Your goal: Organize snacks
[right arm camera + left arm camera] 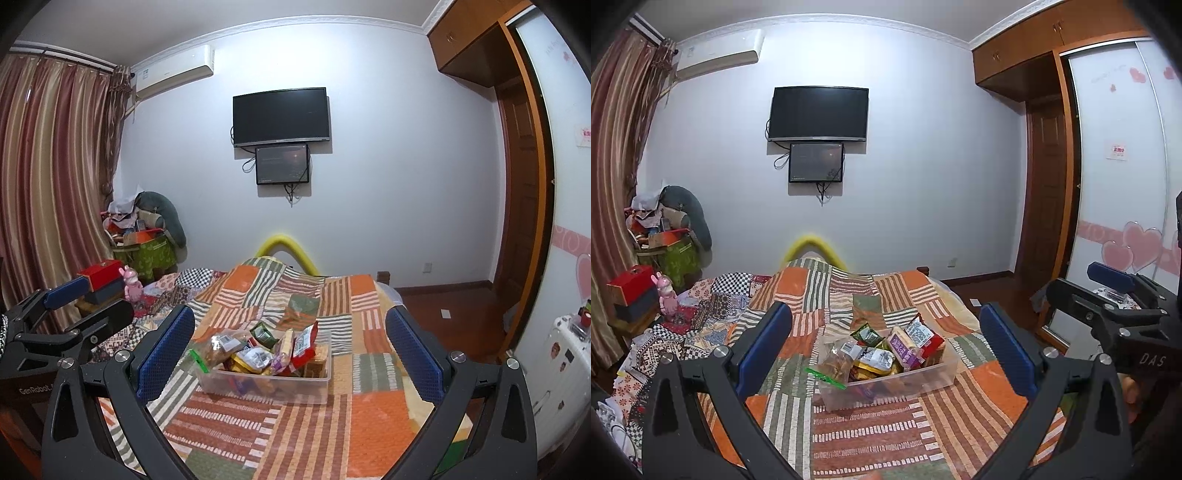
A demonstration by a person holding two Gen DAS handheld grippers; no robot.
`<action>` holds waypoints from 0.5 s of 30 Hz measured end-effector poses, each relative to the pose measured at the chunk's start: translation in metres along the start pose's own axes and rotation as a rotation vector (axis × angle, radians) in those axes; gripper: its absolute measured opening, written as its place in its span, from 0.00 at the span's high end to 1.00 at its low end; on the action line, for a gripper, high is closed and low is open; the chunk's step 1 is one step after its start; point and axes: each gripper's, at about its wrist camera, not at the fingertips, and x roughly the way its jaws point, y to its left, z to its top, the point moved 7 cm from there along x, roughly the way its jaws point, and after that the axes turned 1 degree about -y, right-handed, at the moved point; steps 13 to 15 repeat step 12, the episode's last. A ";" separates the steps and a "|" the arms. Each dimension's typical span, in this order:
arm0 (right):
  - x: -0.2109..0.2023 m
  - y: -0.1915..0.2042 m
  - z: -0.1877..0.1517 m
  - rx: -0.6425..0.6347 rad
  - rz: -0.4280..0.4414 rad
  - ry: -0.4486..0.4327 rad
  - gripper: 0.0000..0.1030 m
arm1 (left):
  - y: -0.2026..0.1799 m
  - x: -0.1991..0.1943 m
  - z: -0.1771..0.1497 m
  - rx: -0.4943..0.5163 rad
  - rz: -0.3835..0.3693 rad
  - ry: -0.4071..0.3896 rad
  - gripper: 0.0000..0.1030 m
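Bedroom setting. Snacks (886, 350) sit piled in a clear plastic bin (923, 380) resting on a bed (849, 295) covered by an orange, green and white patchwork quilt. Left hand-held gripper (886, 347) hangs above the bed with fingers spread wide, holding nothing; right hand-held gripper (291, 350) likewise spread and holding nothing. Pale wall behind carries a dark television (818, 112); striped curtains (55, 177) left, wooden wardrobe (1034, 48) right.
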 end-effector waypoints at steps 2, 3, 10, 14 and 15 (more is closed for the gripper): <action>-0.001 0.000 0.001 -0.003 -0.002 -0.002 0.00 | 0.000 0.000 0.000 -0.004 -0.002 0.002 0.00; 0.000 0.000 0.000 -0.004 -0.002 -0.002 0.00 | 0.000 0.001 -0.001 -0.006 -0.004 0.004 0.00; -0.001 0.001 -0.001 0.000 -0.001 0.002 0.00 | 0.001 0.003 -0.004 -0.016 -0.016 0.017 0.00; 0.000 0.001 -0.002 0.003 -0.001 0.006 0.00 | 0.000 0.004 -0.005 -0.013 -0.016 0.020 0.00; 0.000 0.001 -0.002 0.003 -0.001 0.006 0.00 | 0.000 0.004 -0.005 -0.013 -0.016 0.020 0.00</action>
